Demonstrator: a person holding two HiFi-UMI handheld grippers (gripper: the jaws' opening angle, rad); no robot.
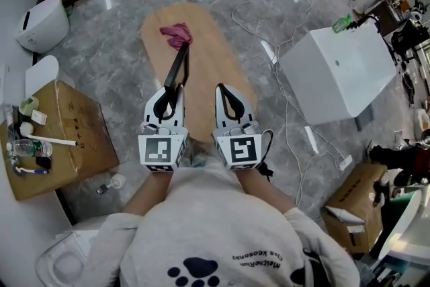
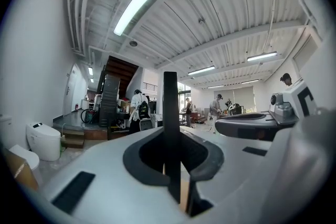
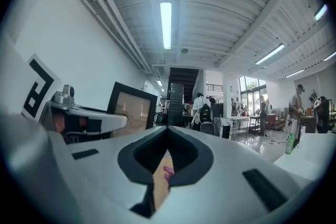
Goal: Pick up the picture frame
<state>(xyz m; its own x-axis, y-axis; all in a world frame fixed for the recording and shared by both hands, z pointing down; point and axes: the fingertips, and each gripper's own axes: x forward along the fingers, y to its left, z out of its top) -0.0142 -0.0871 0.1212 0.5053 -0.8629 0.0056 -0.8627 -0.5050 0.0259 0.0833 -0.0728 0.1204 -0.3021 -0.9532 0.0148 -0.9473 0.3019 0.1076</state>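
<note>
The picture frame (image 1: 179,65) has a black border and stands upright on its edge, lifted above the oval wooden table (image 1: 211,60). My left gripper (image 1: 169,93) is shut on its lower edge. In the left gripper view the frame (image 2: 170,107) shows edge-on as a thin black bar clamped between the jaws of the left gripper (image 2: 172,140). My right gripper (image 1: 227,91) is beside it on the right, shut, with nothing held. From the right gripper (image 3: 167,132) view the frame (image 3: 132,107) appears at the left, showing a brownish pane. A pink cloth (image 1: 176,33) lies at the table's far end.
A white cabinet (image 1: 336,70) stands right of the table, with cables (image 1: 282,44) on the marble floor. A cardboard box (image 1: 60,138) with bottles sits at the left, a white appliance (image 1: 41,25) behind it. Another cardboard box (image 1: 353,201) is at the lower right.
</note>
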